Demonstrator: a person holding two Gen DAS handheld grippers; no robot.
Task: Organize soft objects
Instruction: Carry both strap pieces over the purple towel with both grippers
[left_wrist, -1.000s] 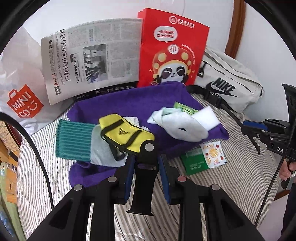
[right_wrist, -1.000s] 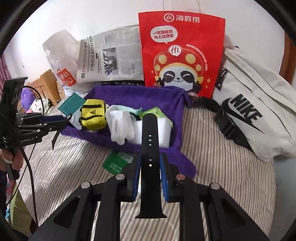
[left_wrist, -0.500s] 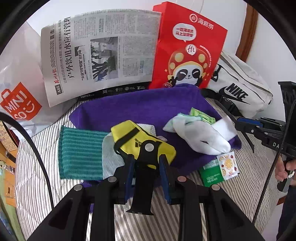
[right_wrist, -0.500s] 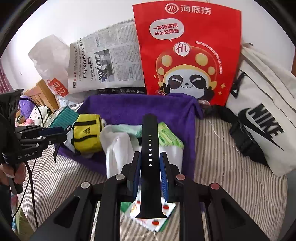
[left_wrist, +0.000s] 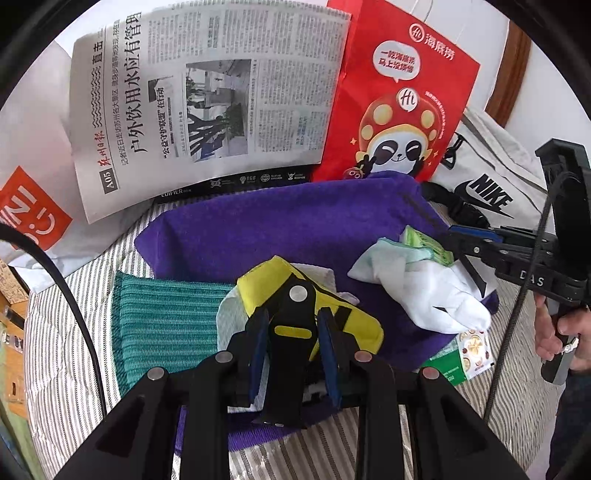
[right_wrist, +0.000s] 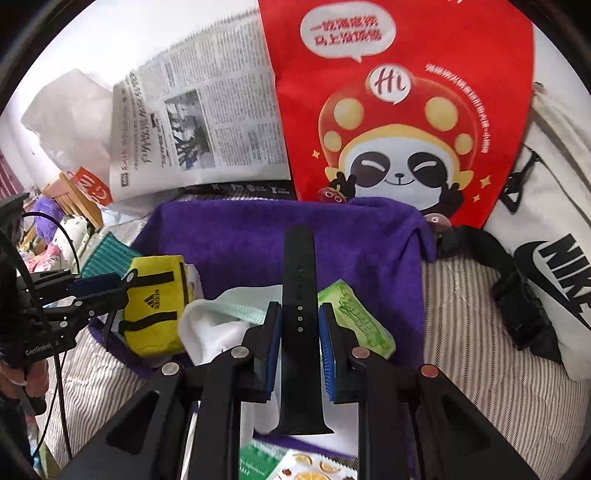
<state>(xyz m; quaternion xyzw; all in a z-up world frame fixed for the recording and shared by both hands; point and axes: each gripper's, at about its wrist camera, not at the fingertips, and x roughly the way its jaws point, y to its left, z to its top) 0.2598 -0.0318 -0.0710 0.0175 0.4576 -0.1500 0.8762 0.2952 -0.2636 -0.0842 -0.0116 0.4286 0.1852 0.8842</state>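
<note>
Left gripper: our left gripper (left_wrist: 291, 332) pinches a short black rubber strap half with a metal stud (left_wrist: 290, 332) between its blue pads, over the yellow zip pouch.
Right gripper: our right gripper (right_wrist: 299, 325) is clamped on a long black rubber strap half with a row of holes (right_wrist: 299, 291), which stands up between the pads over the towel.
Towel: a purple fleece towel (left_wrist: 295, 229) lies on the striped grey-and-white bedsheet (left_wrist: 74, 350), filling the middle of both views.
Pouch: the yellow fabric zip pouch with black straps (right_wrist: 155, 302) sits at nine o'clock in our right view, on the towel's left part.
Gloves: white cloth gloves (left_wrist: 428, 295) lie at three o'clock in our left view, touching a green paper packet (right_wrist: 354, 317).
Cloth: a teal ribbed knit cloth (left_wrist: 162, 317) lies at nine o'clock beside the pouch.
Backdrop: a folded newspaper (left_wrist: 207, 96) at twelve, a red paper bag with a panda print (right_wrist: 399, 110) at one, a white canvas bag with a black logo (right_wrist: 554, 251) at three.
Sachet: a green and white fruit-print sachet (left_wrist: 461, 354) lies at four o'clock, at the towel's edge.
</note>
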